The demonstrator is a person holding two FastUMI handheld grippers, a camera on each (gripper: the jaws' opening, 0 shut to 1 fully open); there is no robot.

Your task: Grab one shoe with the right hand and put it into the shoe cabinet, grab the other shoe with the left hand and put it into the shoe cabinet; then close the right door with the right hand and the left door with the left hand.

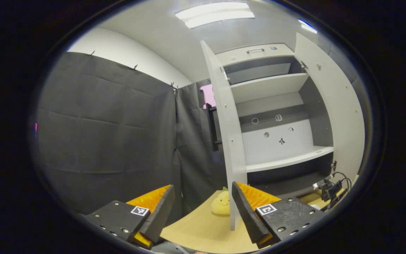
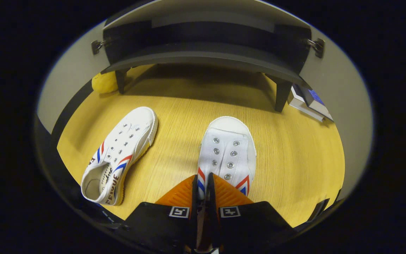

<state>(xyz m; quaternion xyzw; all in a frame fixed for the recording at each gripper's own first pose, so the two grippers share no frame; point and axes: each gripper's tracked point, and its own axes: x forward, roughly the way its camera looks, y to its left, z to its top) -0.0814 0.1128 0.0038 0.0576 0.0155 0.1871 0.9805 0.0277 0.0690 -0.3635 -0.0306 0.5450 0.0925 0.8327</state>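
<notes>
Jaws: right gripper (image 2: 202, 190) pinched nearly together on the side wall of a white shoe (image 2: 228, 153), both fingers pressing the thin edge near the red/blue stripes; left gripper (image 1: 203, 208) jaws wide apart, nothing between them, held up in the air. Right gripper view: held shoe sits on the wooden table (image 2: 294, 158), toe pointing toward the cabinet (image 2: 203, 53), just short of its dark bottom edge and legs. Second shoe (image 2: 120, 155) lies to the left of it, apart, toe angled up-right, opening toward the camera. Yellow plush toy (image 2: 105, 82) by the cabinet's left leg. Small box-like items (image 2: 310, 100) beside the right leg, can't tell what. Left gripper view: cabinet w/ both doors open, left door (image 1: 227, 134) edge-on, right door (image 1: 333, 106) swung out; shelves (image 1: 287, 160) pale, inside walls dark. Same plush toy at foot of left door. Cables and a small device (image 1: 331, 187) at cabinet's lower right.
</notes>
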